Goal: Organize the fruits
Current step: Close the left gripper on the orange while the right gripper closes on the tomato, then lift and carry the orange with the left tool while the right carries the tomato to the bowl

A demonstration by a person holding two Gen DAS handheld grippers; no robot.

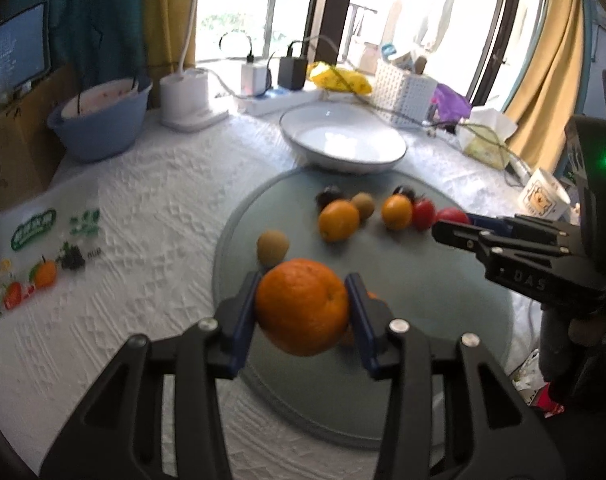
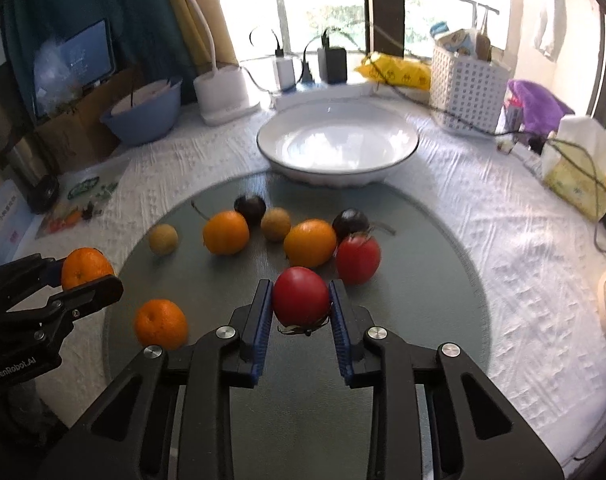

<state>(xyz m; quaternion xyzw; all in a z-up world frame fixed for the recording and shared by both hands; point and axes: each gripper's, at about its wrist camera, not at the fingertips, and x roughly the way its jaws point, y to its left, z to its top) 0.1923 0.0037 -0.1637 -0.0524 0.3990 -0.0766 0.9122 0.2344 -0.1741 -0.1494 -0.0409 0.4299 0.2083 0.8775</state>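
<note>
Left gripper [image 1: 302,308] pinched an orange [image 1: 302,306] between its blue pads, lifted clear of the grey-green round mat [image 1: 443,320]. Right gripper [image 2: 301,304] was clamped on a red tomato [image 2: 301,295], also above the mat. Another orange [image 2: 160,323] lay on the mat near the left gripper. Farther back, loose on the mat: two oranges, a second tomato [image 2: 357,259], two dark plums, two brownish fruits. Beyond the mat's far edge stood a white bowl [image 2: 403,148], nothing in it, on the white tablecloth [image 2: 503,240].
</note>
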